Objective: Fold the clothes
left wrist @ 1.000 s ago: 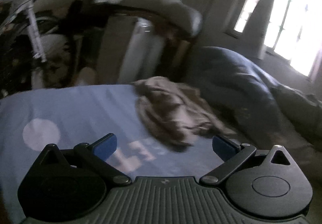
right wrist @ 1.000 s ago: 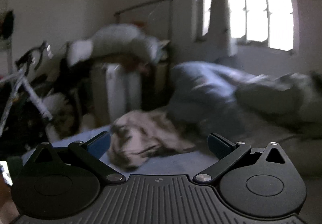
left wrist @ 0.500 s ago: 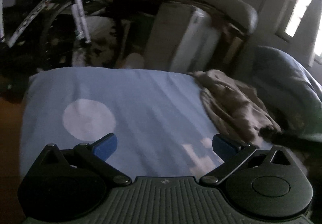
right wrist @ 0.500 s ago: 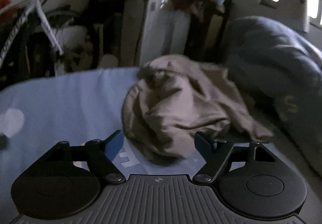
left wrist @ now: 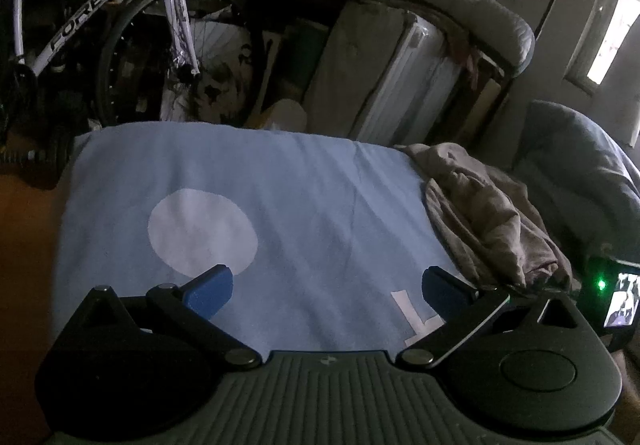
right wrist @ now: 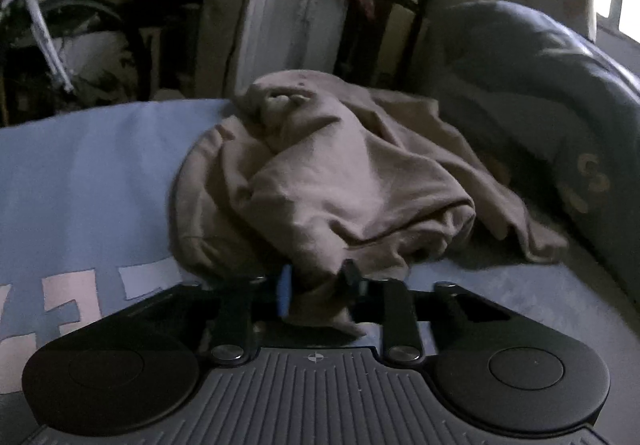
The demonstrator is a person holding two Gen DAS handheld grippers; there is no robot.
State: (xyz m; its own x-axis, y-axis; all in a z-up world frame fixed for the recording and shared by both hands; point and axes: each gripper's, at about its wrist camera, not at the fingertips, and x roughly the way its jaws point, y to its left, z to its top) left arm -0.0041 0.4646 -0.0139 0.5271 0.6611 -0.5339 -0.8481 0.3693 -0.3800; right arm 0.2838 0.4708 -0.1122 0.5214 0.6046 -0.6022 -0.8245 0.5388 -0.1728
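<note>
Crumpled beige garment (right wrist: 340, 181), heaped on light-blue cloth (left wrist: 280, 185), its near edge bunched.

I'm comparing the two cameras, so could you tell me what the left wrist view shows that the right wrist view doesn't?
Only the left wrist view: the left gripper with jaws open over the blue sheet, its white circle, and the bicycle's lettered frame.

Only the right wrist view: the right gripper, jaws closing on a fold of the beige garment.

Both: garment, sheet, dark blanket.
</note>
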